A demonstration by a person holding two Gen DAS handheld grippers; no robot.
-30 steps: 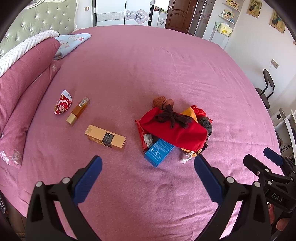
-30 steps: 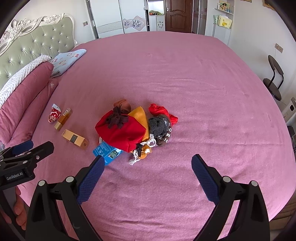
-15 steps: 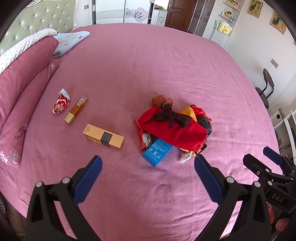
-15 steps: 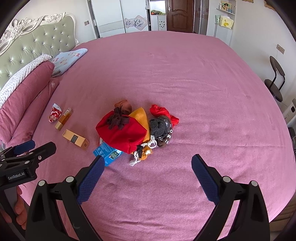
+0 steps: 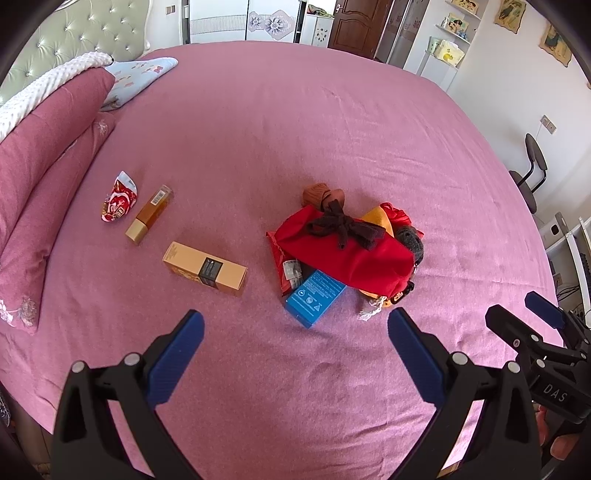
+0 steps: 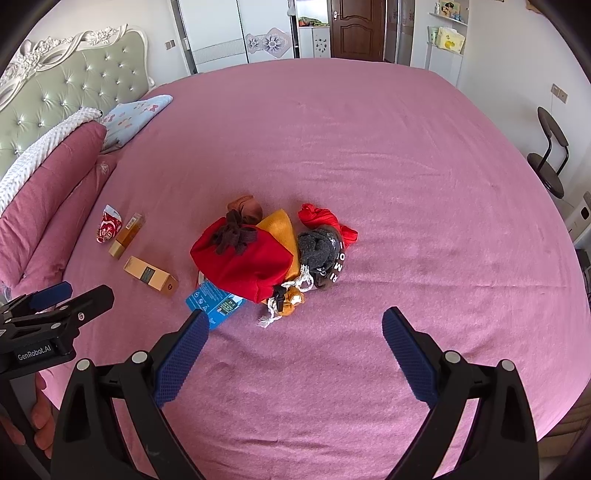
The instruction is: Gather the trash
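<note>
On the pink bed [image 5: 295,122] lie a red-and-white wrapper [image 5: 119,198], a small amber box [image 5: 149,215], a long tan box [image 5: 205,268] and a blue box [image 5: 315,298] half under a pile of red, orange and dark clothes [image 5: 347,251]. The same items show in the right wrist view: wrapper [image 6: 108,229], amber box [image 6: 127,235], tan box [image 6: 150,276], blue box [image 6: 214,303], clothes pile [image 6: 258,254]. My left gripper [image 5: 295,328] is open and empty, hovering short of the blue box. My right gripper [image 6: 295,328] is open and empty, near the pile's front.
Pink pillows [image 5: 40,155] and a light blue pillow [image 5: 136,79] lie at the left by the tufted headboard [image 6: 62,99]. A black chair [image 6: 550,162] stands right of the bed. Wardrobe and a brown door [image 6: 356,29] are at the far wall.
Both grippers have drifted slightly; the items sit a touch lower and nearer in the views. Both stay open and empty.
</note>
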